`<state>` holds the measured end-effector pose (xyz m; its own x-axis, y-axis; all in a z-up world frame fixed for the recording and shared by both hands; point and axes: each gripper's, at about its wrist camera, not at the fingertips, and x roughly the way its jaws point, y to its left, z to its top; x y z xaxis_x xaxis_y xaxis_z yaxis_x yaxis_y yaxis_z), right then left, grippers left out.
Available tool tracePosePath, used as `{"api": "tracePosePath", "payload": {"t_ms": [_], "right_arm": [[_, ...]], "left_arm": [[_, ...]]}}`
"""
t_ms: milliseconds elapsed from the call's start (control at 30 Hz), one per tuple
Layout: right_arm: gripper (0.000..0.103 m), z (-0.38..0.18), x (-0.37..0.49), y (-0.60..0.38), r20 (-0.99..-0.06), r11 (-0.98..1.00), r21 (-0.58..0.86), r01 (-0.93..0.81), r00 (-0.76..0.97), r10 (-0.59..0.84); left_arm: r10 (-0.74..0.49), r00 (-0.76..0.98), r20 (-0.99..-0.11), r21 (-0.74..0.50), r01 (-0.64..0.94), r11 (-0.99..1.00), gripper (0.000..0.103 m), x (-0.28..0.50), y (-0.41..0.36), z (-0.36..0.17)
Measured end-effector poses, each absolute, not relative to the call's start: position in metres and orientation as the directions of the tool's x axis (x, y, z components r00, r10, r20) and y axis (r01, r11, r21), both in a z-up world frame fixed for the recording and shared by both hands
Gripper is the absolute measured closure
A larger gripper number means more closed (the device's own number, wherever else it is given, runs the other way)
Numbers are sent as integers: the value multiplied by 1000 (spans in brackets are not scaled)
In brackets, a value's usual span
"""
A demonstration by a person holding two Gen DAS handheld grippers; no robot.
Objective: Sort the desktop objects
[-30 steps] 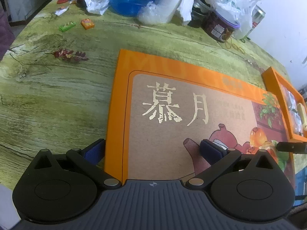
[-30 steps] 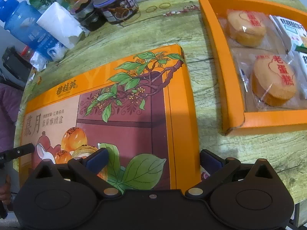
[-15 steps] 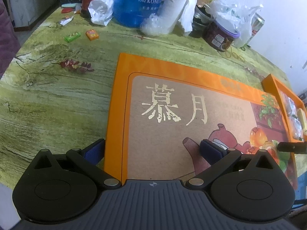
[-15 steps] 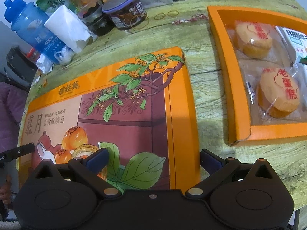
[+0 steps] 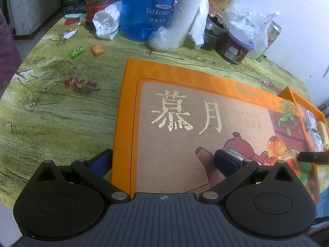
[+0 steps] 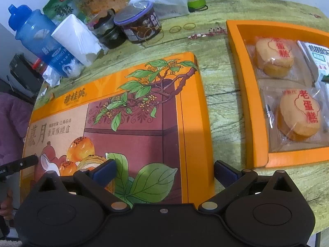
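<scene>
— Both sets of jaws?
— Released. The left gripper straddles the flat orange printed box lid's left edge, the right gripper its right edge.
— The lid?
— Flat on the green bench, beside the orange tray of wrapped cakes.

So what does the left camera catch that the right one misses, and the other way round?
Only the left camera shows the small green packet and small orange packet lying on the table. Only the right camera clearly shows the two wrapped cakes in the open orange tray. Both show the big orange box lid, the blue bottle, the white paper roll, and open tongs.
</scene>
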<state>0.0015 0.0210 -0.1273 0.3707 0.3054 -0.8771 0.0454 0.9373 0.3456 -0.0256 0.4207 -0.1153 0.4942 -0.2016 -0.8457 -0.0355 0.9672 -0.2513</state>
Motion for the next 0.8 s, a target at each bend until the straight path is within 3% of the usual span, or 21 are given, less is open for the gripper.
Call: {"api": "tracePosePath", "payload": {"t_ms": [800], "right_arm": [[2,-116,12,8,-859,934,352,63,417,296]], "left_arm": [[-214,519,-828,-247,5,969,0,-5,408,-105]]}}
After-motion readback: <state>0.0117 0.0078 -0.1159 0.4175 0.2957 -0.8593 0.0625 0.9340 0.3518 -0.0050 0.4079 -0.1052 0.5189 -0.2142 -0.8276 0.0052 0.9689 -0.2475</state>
